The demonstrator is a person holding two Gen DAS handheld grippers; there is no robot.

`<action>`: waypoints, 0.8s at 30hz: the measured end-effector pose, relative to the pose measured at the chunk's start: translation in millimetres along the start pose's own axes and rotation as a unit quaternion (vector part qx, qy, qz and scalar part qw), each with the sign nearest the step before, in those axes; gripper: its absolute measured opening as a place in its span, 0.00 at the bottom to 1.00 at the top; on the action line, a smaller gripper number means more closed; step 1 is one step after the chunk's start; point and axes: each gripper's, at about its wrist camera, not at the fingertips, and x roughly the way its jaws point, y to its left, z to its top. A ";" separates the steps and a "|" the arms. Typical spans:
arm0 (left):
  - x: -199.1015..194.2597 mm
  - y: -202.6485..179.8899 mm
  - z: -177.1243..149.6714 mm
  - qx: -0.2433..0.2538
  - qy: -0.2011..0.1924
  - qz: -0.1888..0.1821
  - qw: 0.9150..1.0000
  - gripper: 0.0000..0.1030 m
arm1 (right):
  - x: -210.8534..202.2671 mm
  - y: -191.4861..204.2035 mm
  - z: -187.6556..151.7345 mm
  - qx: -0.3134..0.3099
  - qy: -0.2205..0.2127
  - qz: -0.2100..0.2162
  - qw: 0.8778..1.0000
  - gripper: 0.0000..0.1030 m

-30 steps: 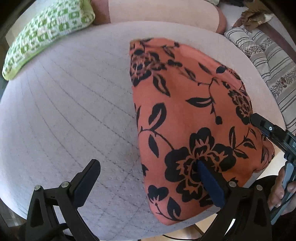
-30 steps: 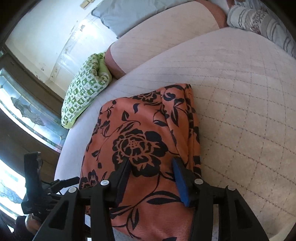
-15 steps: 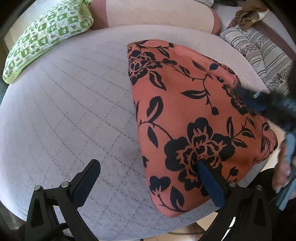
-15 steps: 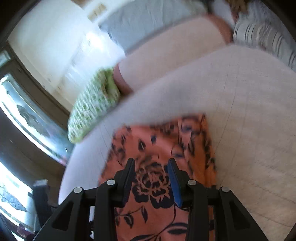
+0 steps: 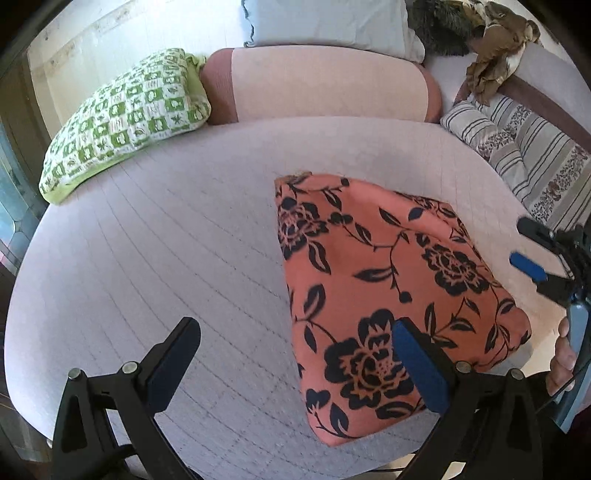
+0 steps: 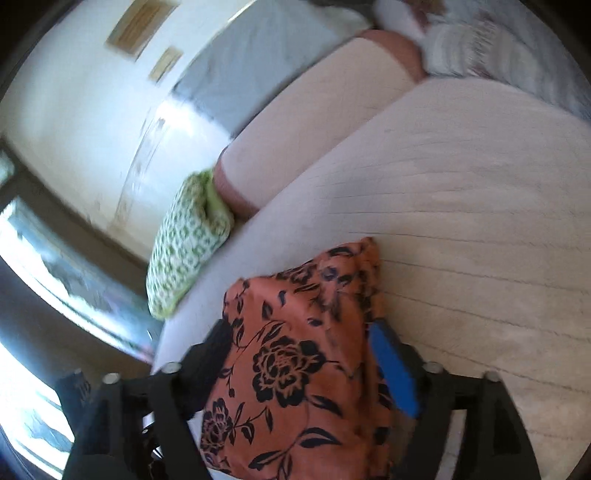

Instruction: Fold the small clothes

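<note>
Lying folded into a compact block on the quilted bed point(image 5: 155, 258), the orange floral garment point(image 5: 373, 280) sits near the bed's front edge, which reads as a fold already finished and set down flat. Both tools have let go, probably to clear the cloth without dragging it open. The left hand-held gripper point(image 5: 295, 362) hovers above the garment's near left corner with its jaws wide apart; one blue pad point(image 5: 417, 365) shows over the fabric and the other hangs over bare quilt, neither visibly pressing. The right hand-held gripper point(image 6: 299, 365) has just been opening: its jaws stand spread, with the garment's near end seen between them but not pinched. From the left wrist view it shows just off the garment's right edge, a hand point(image 5: 563, 354) behind it.

Counting from the garment outward: one garment, two grippers. Beyond its far edge lie one pink bolster point(image 5: 317, 85), one green checked pillow point(image 5: 122, 118) to the far left, one pale blue pillow point(image 5: 325, 22) behind the bolster, one striped cushion point(image 5: 524, 147) to the far right, and one crumpled brown cloth point(image 5: 495, 55) further back.
</note>
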 end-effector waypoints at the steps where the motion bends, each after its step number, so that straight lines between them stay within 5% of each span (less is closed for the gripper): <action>1: -0.4 -0.3 1.0 -0.002 0.001 0.002 1.000 1.00 | -3.4 -7.1 0.9 0.010 0.004 -0.003 1.000 0.79; 20: 29.6 -1.1 3.2 -0.010 0.033 -0.026 0.999 1.00 | 22.0 -42.8 -19.1 0.041 0.145 -0.034 0.988 0.79; 24: 38.6 -1.2 3.1 -0.013 0.041 -0.031 0.999 1.00 | 30.0 -42.8 -19.0 0.042 0.148 -0.029 0.988 0.84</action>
